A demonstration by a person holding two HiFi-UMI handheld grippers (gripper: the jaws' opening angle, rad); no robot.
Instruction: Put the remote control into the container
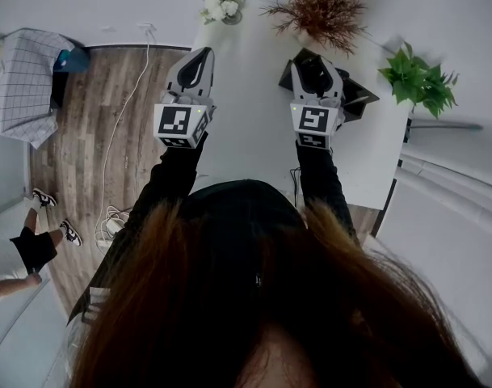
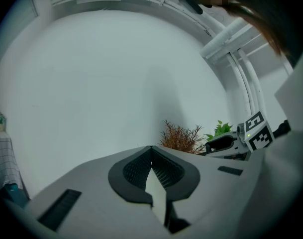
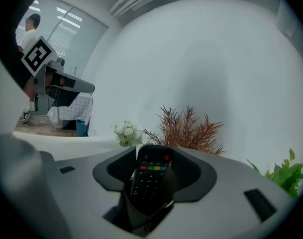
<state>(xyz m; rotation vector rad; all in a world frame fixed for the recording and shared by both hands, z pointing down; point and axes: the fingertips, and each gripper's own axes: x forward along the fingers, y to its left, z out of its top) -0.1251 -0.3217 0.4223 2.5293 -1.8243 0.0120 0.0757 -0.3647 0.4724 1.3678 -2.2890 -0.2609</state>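
the right gripper (image 3: 153,151) has its fingers (image 3: 192,174) closed on a black remote control (image 3: 149,179), which lies lengthwise between them with its coloured buttons facing the camera. that grip probably keeps the long body from swinging while it is carried. in the head view this gripper hangs above the white surface (image 1: 254,136), over the near corner of a dark container (image 1: 360,97). the remote therefore looks lifted and close to its goal but not yet inside. the left gripper (image 2: 151,151) has nothing in it: its fingers (image 2: 131,171) meet at the tips, with only a sliver of pale background showing lower down. it is raised beside the other, apart from the container, seemingly just to stay out of the way. a dried reddish plant (image 1: 325,6), white flowers (image 1: 222,1) and a green plant (image 1: 419,79) stand along the far and right edges of the surface, near the drop spot but not over it. much is hidden. the right gripper covers most of the container, so its depth and whether it already holds anything cannot be told. neither gripper view shows the container clearly, since both look out toward the wall. the remote's lower end sinks into the gripper's throat out of sight. the person's hair fills the lower half of the head view, covering the near edge of the surface and most of both arms.
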